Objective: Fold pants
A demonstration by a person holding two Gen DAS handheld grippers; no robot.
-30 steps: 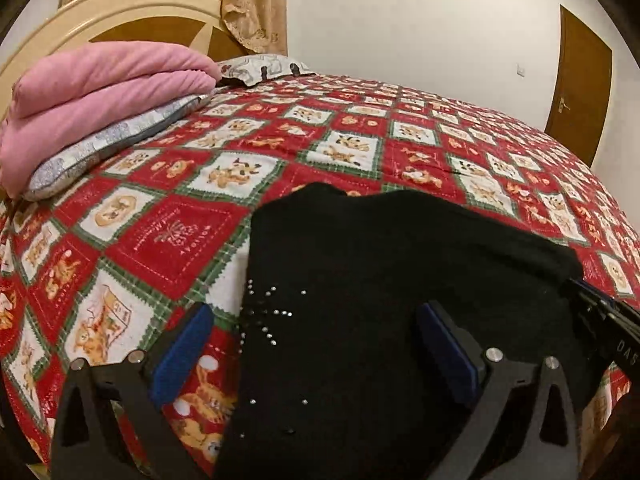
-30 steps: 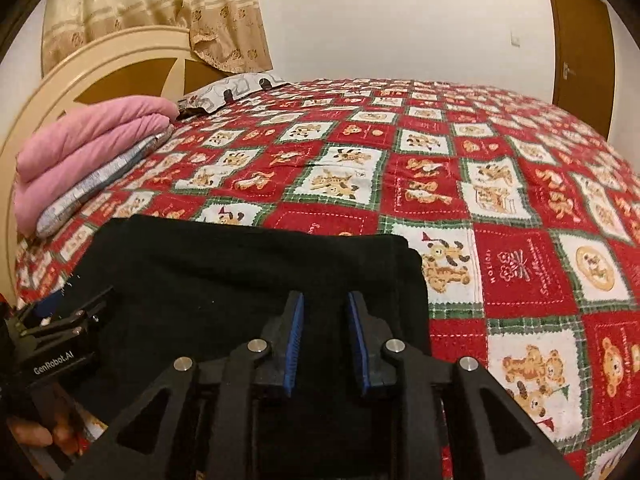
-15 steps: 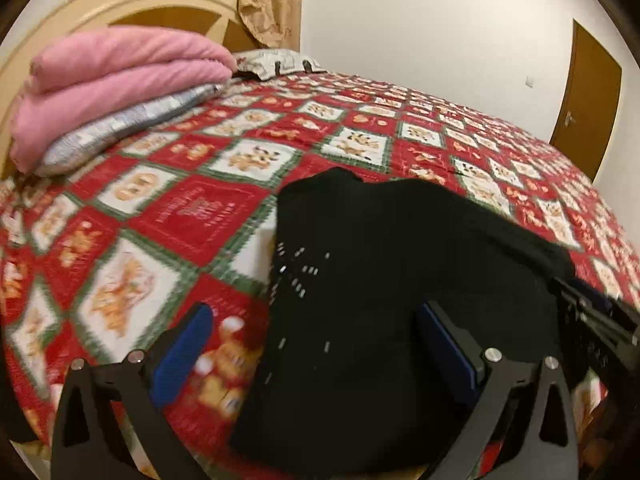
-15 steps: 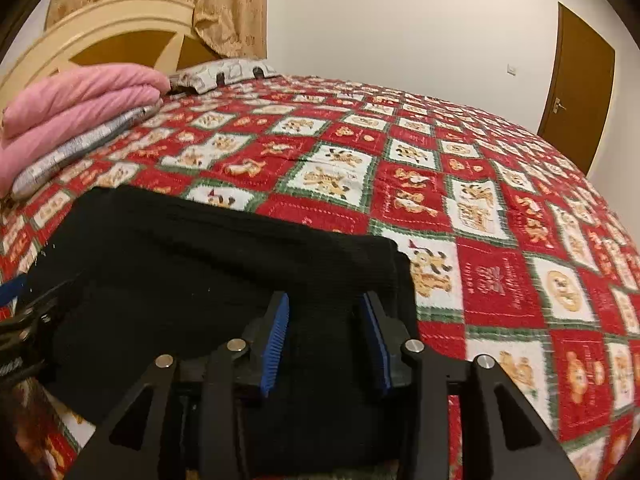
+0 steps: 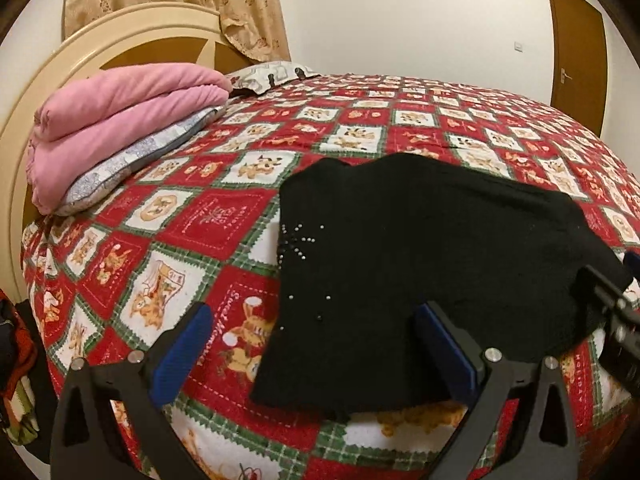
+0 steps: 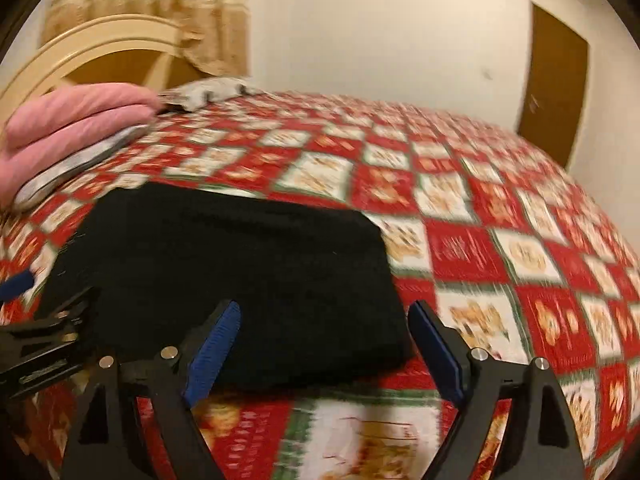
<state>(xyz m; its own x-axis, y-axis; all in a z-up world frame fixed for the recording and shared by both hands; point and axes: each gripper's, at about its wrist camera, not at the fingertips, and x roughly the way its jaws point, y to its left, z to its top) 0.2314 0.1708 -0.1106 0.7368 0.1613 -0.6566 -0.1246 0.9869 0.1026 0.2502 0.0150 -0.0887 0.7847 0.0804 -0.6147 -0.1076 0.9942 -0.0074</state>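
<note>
The right gripper [image 6: 324, 354] has black fingers with blue pads, and its jaws have just been opening; they now stand spread wide, pinching nothing. The near right corner of the folded black knit pants [image 6: 236, 280] lies between and just beyond the pads, flat on the bed, without touching them. This view is blurred.

The left gripper [image 5: 310, 350], of the same build, also has its jaws spread wide and empty. Its left pad hangs over bare bedspread, its right pad over the black cloth, so the pants' [image 5: 420, 264] near left edge runs between the pads. Small silver studs dot the cloth near that edge.

The pants lie in a compact folded rectangle close to the near edge of the bed, on a red, white and green checked bedspread printed with teddy bears [image 5: 208, 216]. Nothing stands between either gripper and the pants.

Further out, toward the left head end, a folded pink blanket [image 5: 120, 120] rests on a grey patterned pillow [image 5: 132, 160] against a cream arched headboard [image 5: 80, 52]. A beige curtain [image 5: 248, 8] hangs behind it, and a brown door [image 5: 576, 40] stands in the far right wall.
</note>
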